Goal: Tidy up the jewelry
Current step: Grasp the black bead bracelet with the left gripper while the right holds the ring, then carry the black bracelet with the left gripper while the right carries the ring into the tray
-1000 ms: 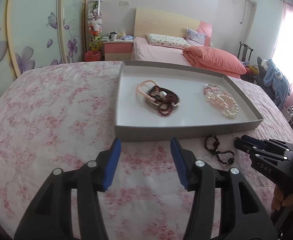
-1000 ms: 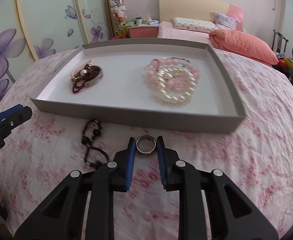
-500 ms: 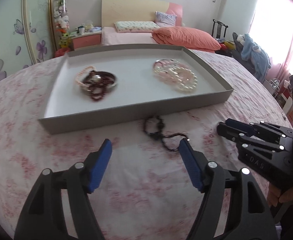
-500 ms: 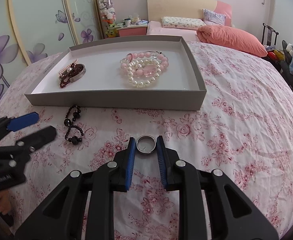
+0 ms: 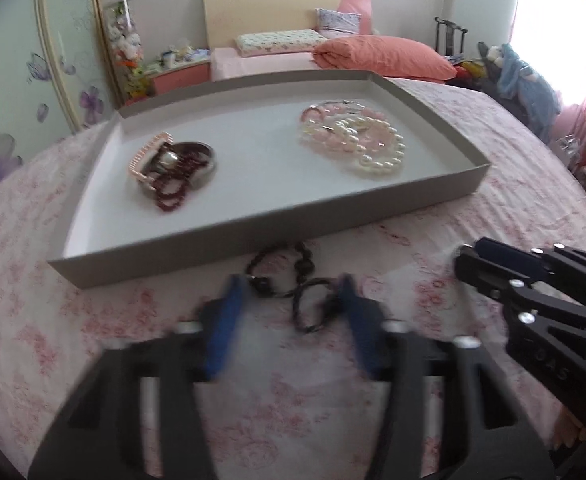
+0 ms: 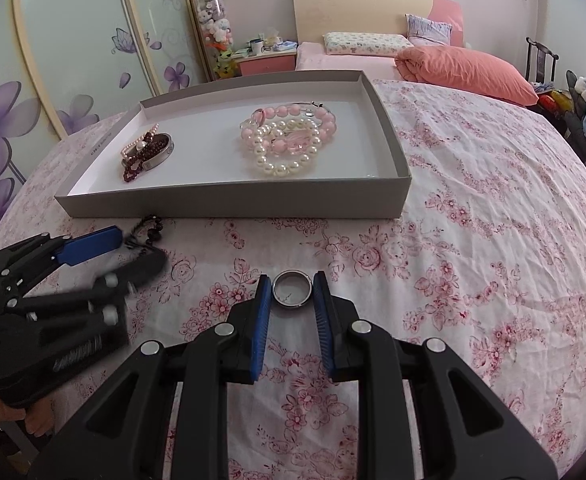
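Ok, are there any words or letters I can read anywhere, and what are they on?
"DAS" (first letter unsure): black side of the right gripper, which holds the ring.
Tiny print on the grey tray's left wall: too small to read.
Marking on the left gripper's side: too blurred.

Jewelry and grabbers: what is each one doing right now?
left gripper: open, fingers either side of the black bead string.
right gripper: shut on the silver ring.
black bead string: lying loose on the floral cloth, outside the tray.
gray tray: open, no lid.
pearl and pink bracelets: piled in the tray.
dark red beads: in the tray, draped over a metal bangle.
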Demonstrator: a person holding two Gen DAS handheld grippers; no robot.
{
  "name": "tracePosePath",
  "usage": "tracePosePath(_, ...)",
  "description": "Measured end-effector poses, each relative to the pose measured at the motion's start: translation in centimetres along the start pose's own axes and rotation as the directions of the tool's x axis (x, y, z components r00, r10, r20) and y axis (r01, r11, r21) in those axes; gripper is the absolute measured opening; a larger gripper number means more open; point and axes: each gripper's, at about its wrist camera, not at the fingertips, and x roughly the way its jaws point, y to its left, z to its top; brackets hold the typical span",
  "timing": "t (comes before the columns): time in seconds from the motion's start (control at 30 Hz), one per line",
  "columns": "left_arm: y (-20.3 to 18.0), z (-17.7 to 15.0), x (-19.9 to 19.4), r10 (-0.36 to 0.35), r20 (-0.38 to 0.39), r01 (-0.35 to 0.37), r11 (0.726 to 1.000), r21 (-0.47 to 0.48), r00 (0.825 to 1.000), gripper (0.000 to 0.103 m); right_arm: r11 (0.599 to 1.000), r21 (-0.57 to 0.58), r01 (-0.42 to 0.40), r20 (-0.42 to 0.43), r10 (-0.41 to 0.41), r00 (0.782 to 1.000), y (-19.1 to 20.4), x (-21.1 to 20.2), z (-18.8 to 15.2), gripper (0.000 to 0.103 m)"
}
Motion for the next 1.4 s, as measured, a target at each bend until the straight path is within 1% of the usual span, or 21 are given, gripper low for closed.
tracePosePath(0.03, 0.3, 0.0, -0.1, -0.001, 0.000, 0.001, 1.000, -0.007, 1.000, 0.018, 1.000, 0.000, 0.000, 0.000, 0.000, 1.000, 0.0, 0.0, 0.0, 0.023)
tracePosePath(0.07, 0.6, -0.1, -0.2, 0.000, -0.002, 0.000, 1.000, -0.015, 1.000, 0.015, 1.000, -0.001, 0.001, 0.000, -0.001, 1.000, 0.0, 0.0, 0.0, 0.023)
tracePosePath(0.1, 1.1, -0.2, -0.3, 0.002, -0.003, -0.002, 1.000, -0.021, 1.000, 0.015, 1.000, -0.001, 0.001, 0.000, -0.001, 1.000, 0.0, 0.0, 0.0, 0.023)
tracePosePath(0.23, 4.0, -1.5, -1.4, 0.049, -0.005, -0.049, 0.998, -0.039, 0.999, 0.015, 1.000, -0.014, 0.014, -0.001, -0.014, 1.000, 0.3, 0.0, 0.0, 0.023)
tracePosePath(0.4, 8.1, -2.8, -2.6, 0.111, -0.007, -0.111, 0.991, -0.079, 0.994, 0.015, 0.998, -0.056, 0.010, -0.005, -0.010, 1.000, 1.7, 0.2, -0.1, 0.023)
tracePosePath(0.5, 9.4, -3.1, -2.9, 0.094, -0.005, -0.093, 0.987, -0.131, 0.996, 0.017, 0.998, -0.066, 0.013, -0.006, -0.014, 1.000, 2.0, 0.2, -0.2, 0.023)
tracePosePath(0.7, 9.0, -3.3, -3.1, 0.123, -0.008, -0.123, 0.987, -0.107, 0.992, 0.018, 0.997, -0.078, 0.026, -0.007, -0.027, 1.000, 2.2, 0.2, -0.2, 0.023)
tracePosePath(0.9, 9.2, -3.2, -3.0, 0.117, -0.008, -0.117, 0.987, -0.112, 0.993, 0.018, 0.995, -0.089, 0.037, -0.006, -0.038, 0.999, 2.6, 0.4, -0.2, 0.023)
tracePosePath(1.4, 9.1, -3.3, -3.1, 0.117, -0.008, -0.117, 0.987, -0.112, 0.993, 0.018, 0.996, -0.087, 0.030, -0.007, -0.031, 1.000, 2.6, 0.4, -0.2, 0.024)
